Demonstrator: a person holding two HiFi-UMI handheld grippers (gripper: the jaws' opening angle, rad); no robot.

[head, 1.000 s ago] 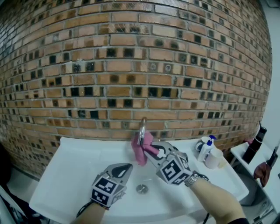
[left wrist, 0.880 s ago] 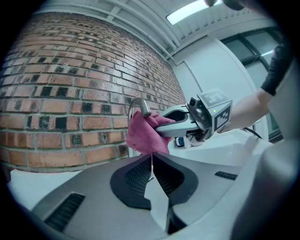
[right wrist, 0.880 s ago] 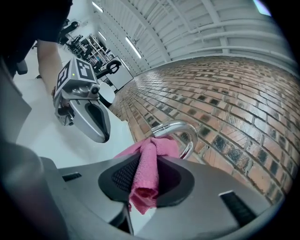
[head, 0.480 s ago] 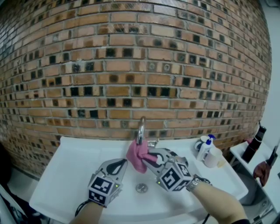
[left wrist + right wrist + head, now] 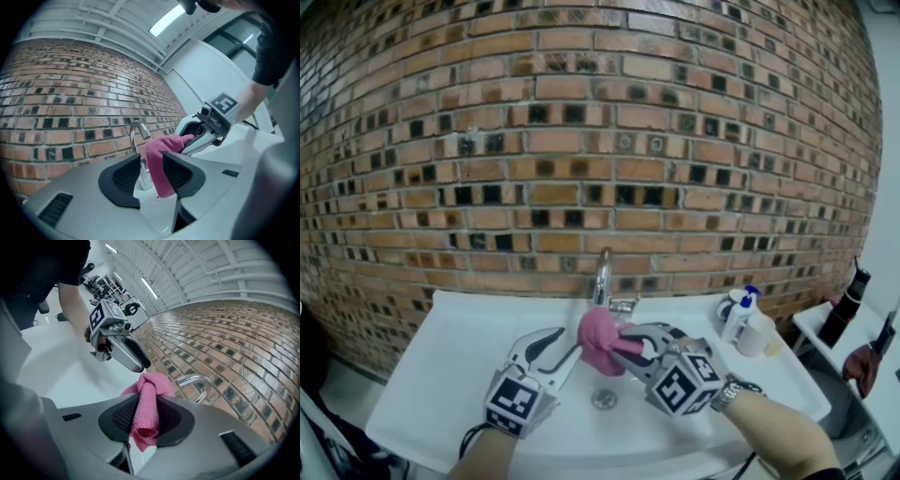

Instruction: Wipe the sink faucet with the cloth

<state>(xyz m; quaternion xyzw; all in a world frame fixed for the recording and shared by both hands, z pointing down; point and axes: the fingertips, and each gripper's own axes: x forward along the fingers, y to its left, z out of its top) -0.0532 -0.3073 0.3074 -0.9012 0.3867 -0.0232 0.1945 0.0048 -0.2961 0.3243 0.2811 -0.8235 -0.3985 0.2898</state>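
Observation:
A curved chrome faucet (image 5: 603, 272) stands at the back of the white sink (image 5: 441, 375), against the brick wall. My right gripper (image 5: 625, 340) is shut on a bunched pink cloth (image 5: 600, 339), which hangs in front of the faucet and just below its spout. In the right gripper view the cloth (image 5: 146, 404) is pinched between both pads, with the faucet (image 5: 194, 380) beyond. My left gripper (image 5: 563, 346) sits close to the cloth's left side and its jaws are opening. In the left gripper view the cloth (image 5: 161, 159) and the faucet (image 5: 136, 133) show in the gap, nothing gripped.
The drain (image 5: 604, 400) lies below the cloth. A small spray bottle (image 5: 741, 317) and a white cup (image 5: 757, 337) stand on the sink's right rim. A dark bottle (image 5: 848, 309) stands on a side surface at far right. The brick wall (image 5: 581, 141) rises directly behind.
My right gripper drew the cloth down and forward off the faucet spout. My left gripper rose towards the cloth and its jaws went from shut to apart.

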